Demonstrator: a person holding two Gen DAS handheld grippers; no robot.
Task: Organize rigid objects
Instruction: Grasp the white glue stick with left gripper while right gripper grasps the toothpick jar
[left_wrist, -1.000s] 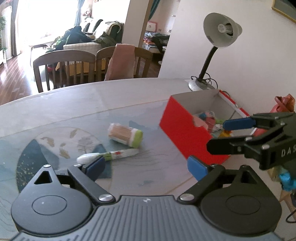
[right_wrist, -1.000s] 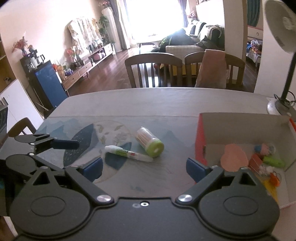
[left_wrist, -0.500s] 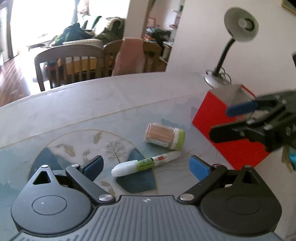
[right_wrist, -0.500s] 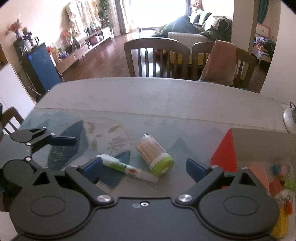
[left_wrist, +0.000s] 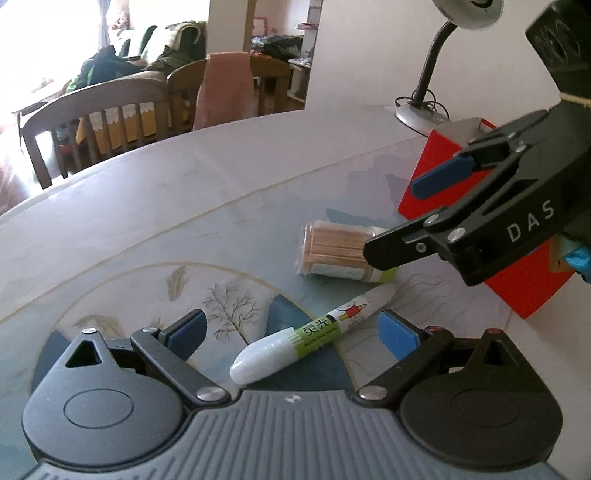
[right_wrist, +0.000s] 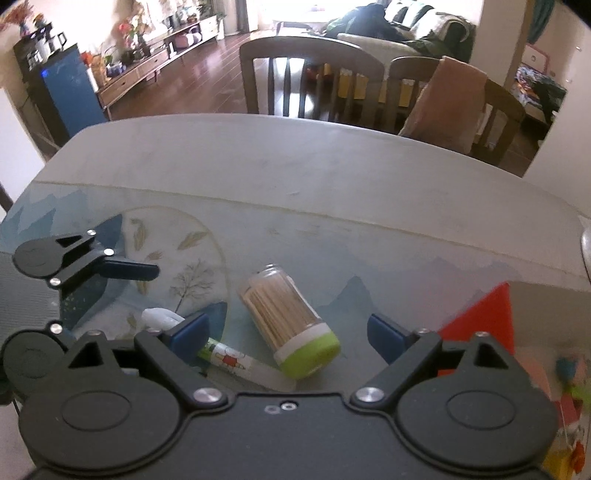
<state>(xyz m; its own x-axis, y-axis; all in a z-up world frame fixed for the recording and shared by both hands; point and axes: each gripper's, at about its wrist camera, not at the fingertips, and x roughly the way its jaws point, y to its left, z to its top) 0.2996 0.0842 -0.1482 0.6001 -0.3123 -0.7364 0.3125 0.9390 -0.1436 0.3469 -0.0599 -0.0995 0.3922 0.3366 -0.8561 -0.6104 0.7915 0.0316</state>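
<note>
Two hand-held grippers hover over a bench covered with a pale cloth printed with trees and feathers. Two loose items lie on it, near each other but not quite touching: a clear toothpick jar with a lime-green cap, on its side, and a white marker pen with a green label, also lying flat.

The left gripper points down at the pen, its blue pads wide apart on either side of the barrel without touching it — lined up, it seems, to close across the pen's width.

The right gripper tilts steeply down over the jar. Its jaws are closing slightly but stand wide, with the jar between them and no pad pressing on it. The wide spread suits the jar's round body.

To the right stands an open red box, already holding small colourful items — probably where both things are meant to go. A desk lamp stands behind it, and wooden chairs beyond the bench's far edge.
</note>
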